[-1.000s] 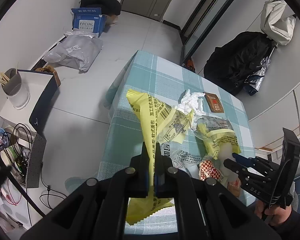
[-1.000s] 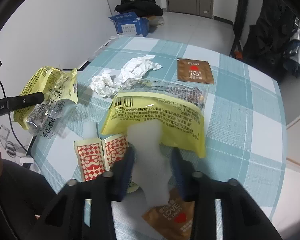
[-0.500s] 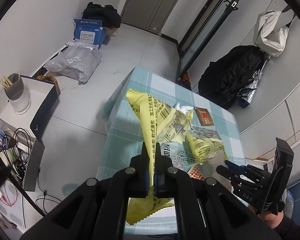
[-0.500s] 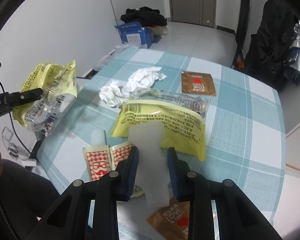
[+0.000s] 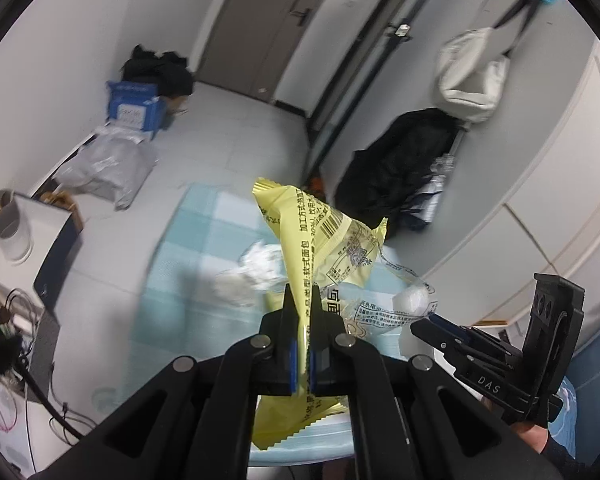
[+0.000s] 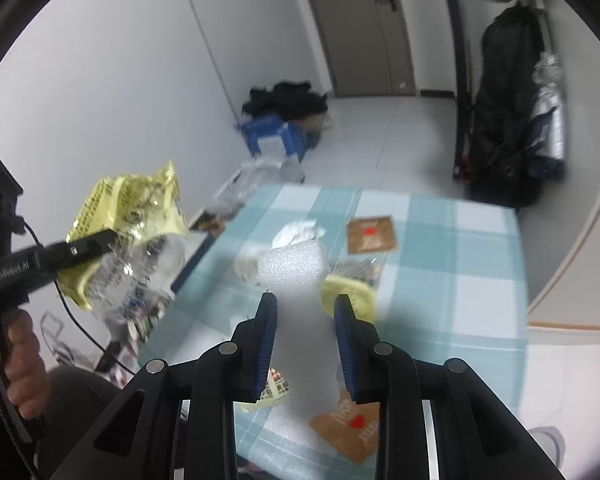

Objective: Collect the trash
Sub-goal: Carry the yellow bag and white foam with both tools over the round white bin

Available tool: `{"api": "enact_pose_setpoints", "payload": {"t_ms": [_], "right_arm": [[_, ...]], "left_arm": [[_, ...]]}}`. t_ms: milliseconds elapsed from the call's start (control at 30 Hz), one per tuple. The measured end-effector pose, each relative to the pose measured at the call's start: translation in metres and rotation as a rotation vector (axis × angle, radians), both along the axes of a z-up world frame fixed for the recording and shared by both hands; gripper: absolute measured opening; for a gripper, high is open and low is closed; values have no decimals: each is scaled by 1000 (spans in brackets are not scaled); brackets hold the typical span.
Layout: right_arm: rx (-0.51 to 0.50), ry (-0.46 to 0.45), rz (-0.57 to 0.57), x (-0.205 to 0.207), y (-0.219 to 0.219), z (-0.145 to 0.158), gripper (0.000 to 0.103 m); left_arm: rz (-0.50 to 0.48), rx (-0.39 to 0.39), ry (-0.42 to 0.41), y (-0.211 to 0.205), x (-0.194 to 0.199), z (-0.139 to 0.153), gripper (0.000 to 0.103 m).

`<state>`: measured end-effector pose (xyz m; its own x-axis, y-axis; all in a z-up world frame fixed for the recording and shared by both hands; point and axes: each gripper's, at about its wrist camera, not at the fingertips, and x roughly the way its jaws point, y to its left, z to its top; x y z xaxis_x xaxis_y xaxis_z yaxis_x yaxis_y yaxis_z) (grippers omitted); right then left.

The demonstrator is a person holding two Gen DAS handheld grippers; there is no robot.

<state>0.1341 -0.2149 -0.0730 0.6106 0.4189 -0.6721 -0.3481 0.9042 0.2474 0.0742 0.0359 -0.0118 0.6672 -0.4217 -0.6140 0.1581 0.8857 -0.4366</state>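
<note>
Left claw [image 5: 303,300] was clenched on the yellow bread wrapper [image 5: 320,240], held up in the air above the checked surface [image 5: 188,248]. Right claw [image 6: 305,310] gripped a white foam piece [image 6: 296,268], also off the surface. Crumpled tissue [image 6: 298,232], two brown sachets [image 6: 371,234] and another yellow wrapper [image 6: 350,292] lay on the surface.

The yellow wrapper [image 5: 332,240] is glossy, crinkled plastic film, part of it clear. The white foam piece [image 6: 296,276] looks matt, with a grainy, pebbled surface. Beneath it, the checked tablecloth [image 6: 460,280] appears to be smooth cloth. The crumpled tissue [image 6: 298,232] beyond the foam is soft, matt paper. The brown sachet [image 6: 372,234] beside the tissue looks matt.
</note>
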Motion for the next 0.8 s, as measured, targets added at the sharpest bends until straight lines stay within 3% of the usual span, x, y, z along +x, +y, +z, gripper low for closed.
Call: {"api": "enact_pose_setpoints", "payload": {"t_ms": [300, 533, 667, 800], "right_arm": [[58, -126, -111, -42, -72, 73, 28], [45, -248, -219, -75, -144, 131, 28], [58, -276, -310, -92, -192, 145, 28], [70, -280, -433, -118, -248, 138, 28]], "left_arm": [[-154, -3, -86, -56, -12, 40, 0], [-289, -27, -134, -114, -22, 65, 0], [-339, -47, -115, -146, -14, 69, 0], [-417, -26, -96, -193, -7, 64, 0]]}}
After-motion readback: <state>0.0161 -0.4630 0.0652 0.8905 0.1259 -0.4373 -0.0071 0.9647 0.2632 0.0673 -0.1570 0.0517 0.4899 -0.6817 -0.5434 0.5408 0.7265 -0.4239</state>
